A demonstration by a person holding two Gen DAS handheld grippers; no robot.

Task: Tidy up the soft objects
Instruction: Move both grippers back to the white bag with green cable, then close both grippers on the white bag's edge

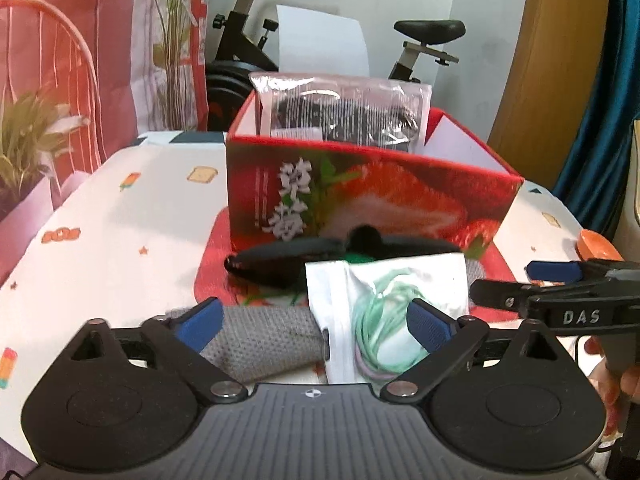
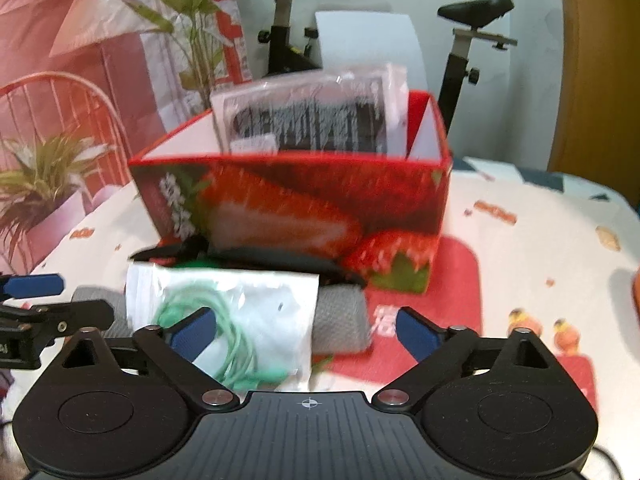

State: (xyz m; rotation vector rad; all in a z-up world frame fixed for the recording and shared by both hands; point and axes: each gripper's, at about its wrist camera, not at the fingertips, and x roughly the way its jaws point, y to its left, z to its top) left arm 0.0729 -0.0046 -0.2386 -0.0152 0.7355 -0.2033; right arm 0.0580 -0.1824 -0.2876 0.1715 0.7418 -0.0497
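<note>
Both claws hover low over the surface, pointing at the strawberry box. Left claw (image 1: 316,320) has its blue-padded fingers spread wide, gripping nothing, straddling a grey knitted cloth (image 1: 264,340) and a white pouch (image 1: 384,304) of coiled green cord lying across it. Right claw (image 2: 306,330) is likewise spread and empty, its left pad over the pouch (image 2: 240,312), its right pad over the red mat (image 2: 460,288). These soft things lie near the front edge of the surface (image 1: 120,220), which wears a white cloth printed with small cartoon foods. A glossy red cardboard box (image 1: 360,204) stands mid-surface, holding a crinkly clear packet (image 1: 344,116) upright. An exercise bike (image 1: 428,32) stands behind.
</note>
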